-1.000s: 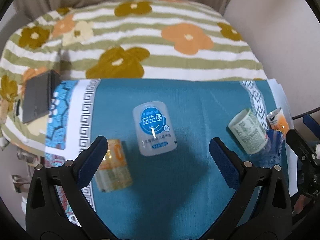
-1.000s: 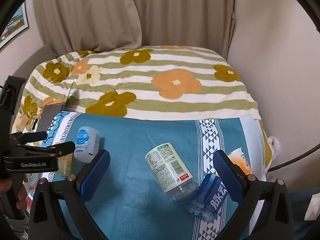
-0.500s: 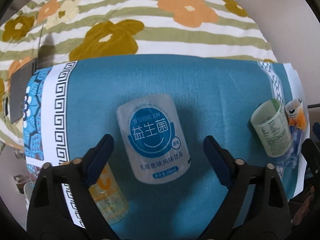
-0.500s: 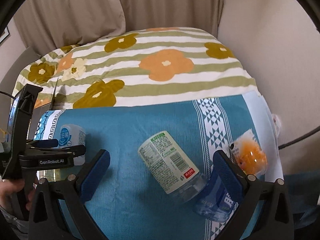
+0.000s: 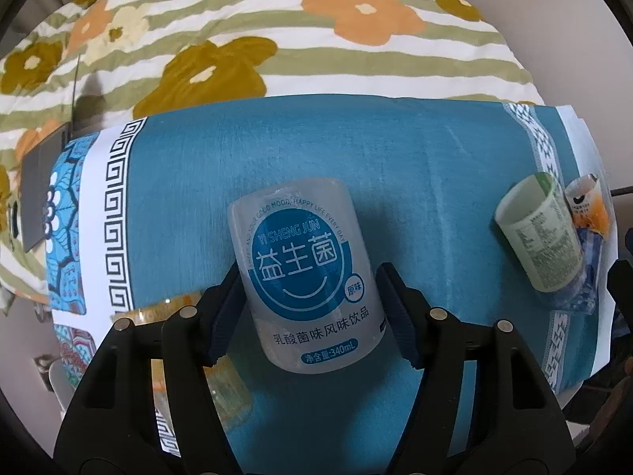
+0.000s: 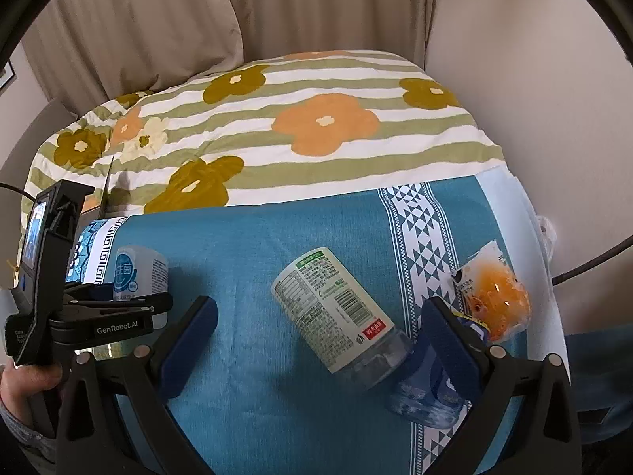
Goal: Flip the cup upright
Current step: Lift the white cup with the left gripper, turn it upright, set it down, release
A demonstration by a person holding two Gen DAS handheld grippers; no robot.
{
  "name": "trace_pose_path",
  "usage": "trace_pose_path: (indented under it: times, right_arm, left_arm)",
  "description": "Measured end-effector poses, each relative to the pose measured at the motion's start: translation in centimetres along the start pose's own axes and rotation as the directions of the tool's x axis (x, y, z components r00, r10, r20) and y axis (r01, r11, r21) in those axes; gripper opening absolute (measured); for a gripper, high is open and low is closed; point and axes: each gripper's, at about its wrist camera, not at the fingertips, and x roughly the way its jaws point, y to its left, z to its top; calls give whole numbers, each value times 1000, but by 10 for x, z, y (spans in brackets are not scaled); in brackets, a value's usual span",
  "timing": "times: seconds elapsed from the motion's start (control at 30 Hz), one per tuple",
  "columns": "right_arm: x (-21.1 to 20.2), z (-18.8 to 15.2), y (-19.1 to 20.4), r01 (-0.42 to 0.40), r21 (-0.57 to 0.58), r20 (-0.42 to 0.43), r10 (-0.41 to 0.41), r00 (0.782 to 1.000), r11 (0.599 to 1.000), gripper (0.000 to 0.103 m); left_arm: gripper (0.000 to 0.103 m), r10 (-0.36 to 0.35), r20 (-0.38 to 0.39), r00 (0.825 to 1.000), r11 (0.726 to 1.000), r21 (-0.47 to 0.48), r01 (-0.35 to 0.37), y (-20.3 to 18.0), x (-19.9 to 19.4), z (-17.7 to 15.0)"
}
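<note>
Now the left gripper (image 5: pixel 310 303) has closed in from wide open, clamping the white probiotic cup (image 5: pixel 304 273); right gripper (image 6: pixel 316 344) remains open above the green-labelled cup (image 6: pixel 336 312).

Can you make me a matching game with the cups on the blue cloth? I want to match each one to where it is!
Things:
1. white cup with the blue circle
2. green-label cup
3. orange cup
4. right gripper

Places or states:
A. lying on its side in the middle of the blue cloth
B. open, holding nothing
C. between the fingers of the left gripper
D. at the right edge of the cloth, by the white border

Pairs: 1-C, 2-A, 3-D, 4-B
</note>
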Motion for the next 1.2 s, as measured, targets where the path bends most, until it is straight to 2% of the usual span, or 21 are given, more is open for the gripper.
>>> trace_pose_path:
  times: [0.27,0.53,0.9,1.2]
  right_arm:
    - [-26,-12,-9,-17,-12,39,18,999,1000,103]
    - [-56,-41,-29,-41,-23,71,43,997,999,103]
    - [-70,-91,-60,-52,-19,46,53,998,998,103]
    - [-60,-117,-81,-59,20,0,59,998,998,103]
  left_arm:
    - [70,-14,30,999,1000,4,14,-20,-30,-24]
    - [70,-29,31,999,999,28,29,-57,-53,-70]
    - [70,-22,-62,998,996,84,27,-104,-27,-133]
    - [71,6,-70,997,995,97,1,-116,-9,-149]
